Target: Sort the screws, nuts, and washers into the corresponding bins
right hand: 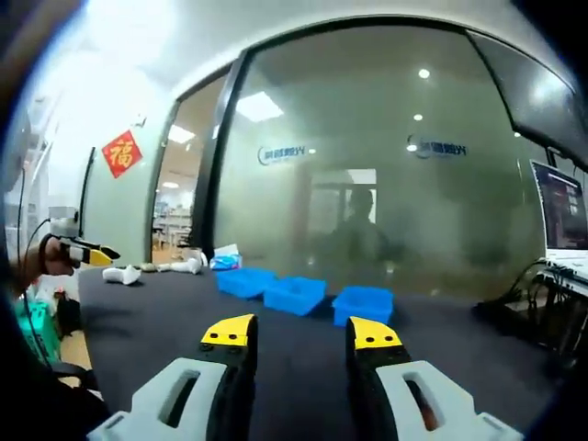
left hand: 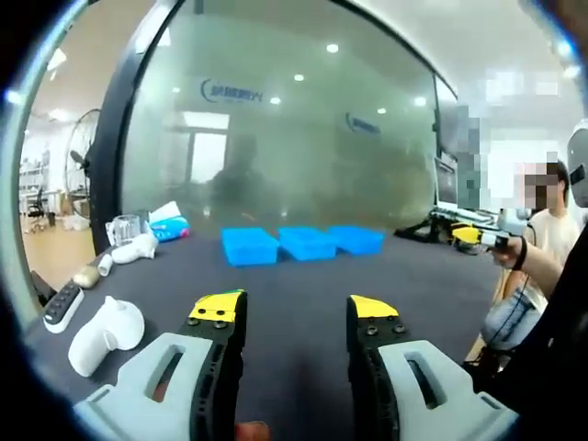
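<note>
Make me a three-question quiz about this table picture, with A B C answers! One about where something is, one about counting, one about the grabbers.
1. Where do the blue bins sit?
A. at the far side of the dark table
B. on the floor
C. right between the jaws

2. How many blue bins are there?
A. one
B. three
C. five

3. How do the jaws of the left gripper stand?
A. shut on a screw
B. shut on a bin
C. open, holding nothing

Answers: 1 A, they line up near the glass wall. 2 B, three stand side by side. 3 C, bare table shows between the yellow tips.
</note>
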The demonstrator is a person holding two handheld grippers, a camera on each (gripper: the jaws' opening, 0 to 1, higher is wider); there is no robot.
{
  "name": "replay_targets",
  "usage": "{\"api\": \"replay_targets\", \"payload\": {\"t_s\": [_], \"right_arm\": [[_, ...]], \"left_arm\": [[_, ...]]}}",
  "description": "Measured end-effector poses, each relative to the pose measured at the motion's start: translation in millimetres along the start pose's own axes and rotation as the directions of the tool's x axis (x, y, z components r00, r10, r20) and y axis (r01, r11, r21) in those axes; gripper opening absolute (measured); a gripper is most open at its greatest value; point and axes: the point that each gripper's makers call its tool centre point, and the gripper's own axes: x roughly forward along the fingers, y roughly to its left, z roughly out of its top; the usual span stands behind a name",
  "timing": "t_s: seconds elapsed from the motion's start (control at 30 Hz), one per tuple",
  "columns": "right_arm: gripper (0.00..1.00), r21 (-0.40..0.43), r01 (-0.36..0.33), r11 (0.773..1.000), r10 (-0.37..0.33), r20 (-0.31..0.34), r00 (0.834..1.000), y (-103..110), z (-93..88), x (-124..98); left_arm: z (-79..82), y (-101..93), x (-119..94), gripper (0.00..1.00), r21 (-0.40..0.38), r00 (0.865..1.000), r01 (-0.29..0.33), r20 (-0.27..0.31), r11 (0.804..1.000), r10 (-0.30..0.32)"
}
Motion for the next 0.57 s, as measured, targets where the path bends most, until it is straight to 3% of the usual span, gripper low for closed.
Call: {"api": "replay_targets", "payload": {"t_s": [0.57], "right_arm": [[0.35,-0.008,0.0,1.0,0.0,0.006,1.0,4.5,3.2,-1.7]], "left_arm": [[1.8,1.9,-1.0,0.42,-0.005,1.0,-0.006,0.011,1.0,0.006]]}}
